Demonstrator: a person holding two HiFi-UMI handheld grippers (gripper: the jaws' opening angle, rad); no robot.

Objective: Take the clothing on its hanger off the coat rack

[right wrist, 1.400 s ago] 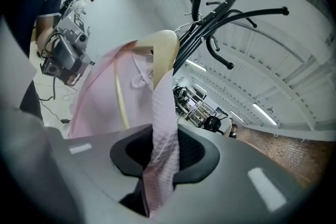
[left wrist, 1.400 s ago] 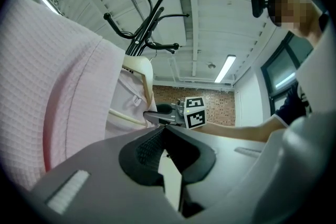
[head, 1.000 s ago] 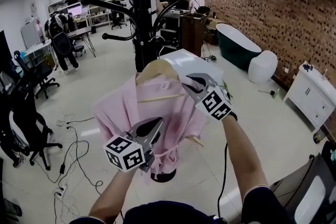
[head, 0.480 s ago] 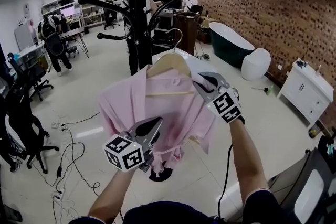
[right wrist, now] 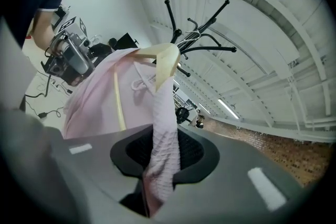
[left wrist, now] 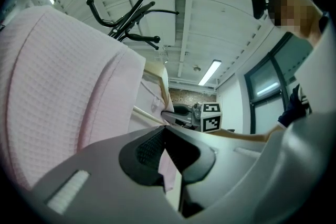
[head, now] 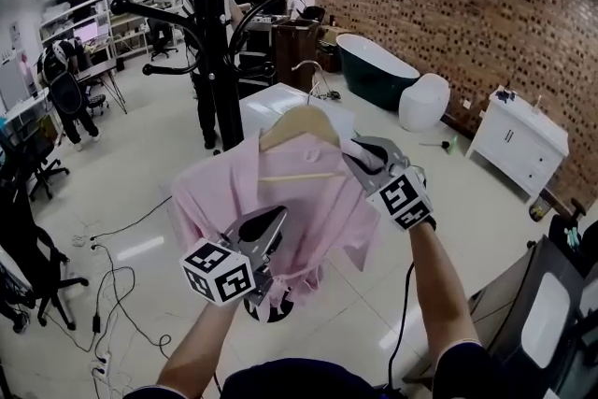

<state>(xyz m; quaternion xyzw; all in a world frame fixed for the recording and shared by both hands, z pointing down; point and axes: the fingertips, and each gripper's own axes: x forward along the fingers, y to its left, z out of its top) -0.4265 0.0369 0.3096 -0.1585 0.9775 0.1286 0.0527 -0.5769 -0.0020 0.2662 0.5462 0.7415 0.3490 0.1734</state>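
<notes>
A: Jaws?
B: Left gripper (head: 273, 221) jaws closed on pink garment (head: 299, 201), low front. Right gripper (head: 355, 150) jaws pinch its shoulder fabric.
A: Garment position?
B: On wooden hanger (head: 301, 121), off the coat rack (head: 213, 61), just right of its pole.

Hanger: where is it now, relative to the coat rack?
In the head view the wooden hanger sits centre frame, right of the coat rack pole and apart from it, carrying the pink garment.
</notes>
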